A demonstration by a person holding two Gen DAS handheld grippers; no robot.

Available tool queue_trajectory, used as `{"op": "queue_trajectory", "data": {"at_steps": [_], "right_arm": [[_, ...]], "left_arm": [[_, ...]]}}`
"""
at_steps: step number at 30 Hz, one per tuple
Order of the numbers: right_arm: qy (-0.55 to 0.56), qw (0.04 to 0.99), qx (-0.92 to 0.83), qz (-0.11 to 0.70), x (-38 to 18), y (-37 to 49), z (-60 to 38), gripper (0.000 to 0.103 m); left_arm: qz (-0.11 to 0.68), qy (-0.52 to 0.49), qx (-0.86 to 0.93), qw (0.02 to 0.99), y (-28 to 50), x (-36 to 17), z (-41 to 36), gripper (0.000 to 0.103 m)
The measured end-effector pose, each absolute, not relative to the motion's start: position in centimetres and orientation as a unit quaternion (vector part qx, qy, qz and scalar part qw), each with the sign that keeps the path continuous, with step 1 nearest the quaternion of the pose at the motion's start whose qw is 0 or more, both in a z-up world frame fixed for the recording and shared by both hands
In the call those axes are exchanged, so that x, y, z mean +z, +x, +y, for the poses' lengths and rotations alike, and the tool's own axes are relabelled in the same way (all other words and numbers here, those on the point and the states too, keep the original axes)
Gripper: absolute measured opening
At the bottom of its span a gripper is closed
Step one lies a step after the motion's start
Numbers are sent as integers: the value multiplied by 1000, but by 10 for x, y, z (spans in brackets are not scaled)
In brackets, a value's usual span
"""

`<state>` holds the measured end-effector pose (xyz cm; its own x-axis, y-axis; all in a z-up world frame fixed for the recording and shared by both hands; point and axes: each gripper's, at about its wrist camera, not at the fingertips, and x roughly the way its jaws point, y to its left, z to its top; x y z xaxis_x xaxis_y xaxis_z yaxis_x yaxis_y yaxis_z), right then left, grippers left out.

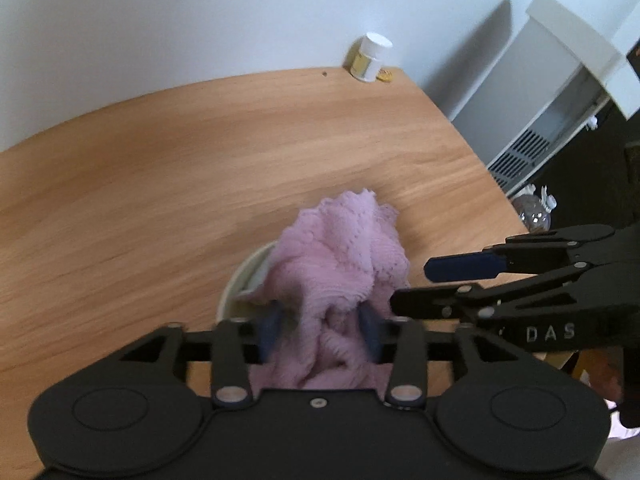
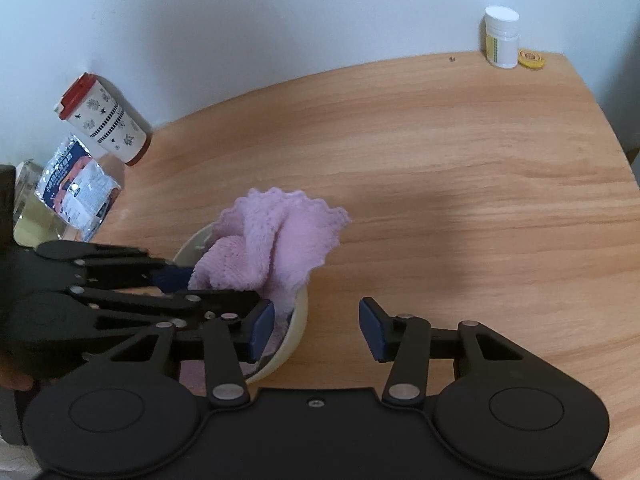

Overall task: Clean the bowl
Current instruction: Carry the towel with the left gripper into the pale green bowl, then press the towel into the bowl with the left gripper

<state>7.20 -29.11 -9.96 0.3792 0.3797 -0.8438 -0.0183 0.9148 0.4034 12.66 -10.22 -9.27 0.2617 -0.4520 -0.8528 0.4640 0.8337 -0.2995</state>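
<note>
A cream bowl [image 1: 240, 280] sits on the wooden table [image 1: 160, 168], mostly covered by a pink knitted cloth [image 1: 344, 256]. My left gripper [image 1: 322, 332] is shut on the pink cloth, which bunches between its blue pads over the bowl. In the right wrist view the bowl [image 2: 296, 320] and the cloth [image 2: 276, 240] lie just left of centre. My right gripper [image 2: 316, 328] is open and empty, its left pad at the bowl's rim, with the left gripper [image 2: 188, 284] reaching in from the left. The right gripper [image 1: 416, 284] also shows at the right of the left wrist view.
A white pill bottle [image 2: 502, 38] and a small yellow disc [image 2: 531, 59] stand at the table's far corner. A red-lidded patterned cup [image 2: 102, 120], a plastic packet [image 2: 78, 188] and a glass jar [image 2: 28, 200] sit at the left. A white heater [image 1: 552, 100] stands beyond the table's right edge.
</note>
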Motion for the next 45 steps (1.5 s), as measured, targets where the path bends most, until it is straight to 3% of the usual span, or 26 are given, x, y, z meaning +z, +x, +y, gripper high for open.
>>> {"op": "queue_trajectory", "data": {"at_steps": [14, 16, 18, 20, 21, 23, 30, 45], "right_arm": [[176, 816, 121, 537, -91, 56, -306, 54], [173, 815, 119, 540, -93, 53, -308, 55], [173, 815, 117, 541, -93, 50, -309, 56], [173, 814, 116, 542, -93, 48, -310, 56], [173, 814, 115, 542, -93, 47, -311, 56], [173, 814, 113, 543, -93, 45, -312, 56], [175, 813, 104, 546, -92, 37, -318, 56], [188, 811, 51, 552, -92, 15, -331, 57]], "left_arm": [[530, 15, -312, 788, 76, -52, -62, 64], [532, 23, -311, 787, 73, -54, -63, 57], [531, 21, -310, 788, 74, -57, -66, 38], [529, 24, -303, 792, 77, -62, -72, 31], [528, 25, -303, 793, 77, -63, -73, 20], [526, 27, -301, 795, 78, -64, -75, 13], [506, 32, -292, 811, 91, -68, -87, 8], [536, 102, -320, 774, 123, -122, -133, 8]]}}
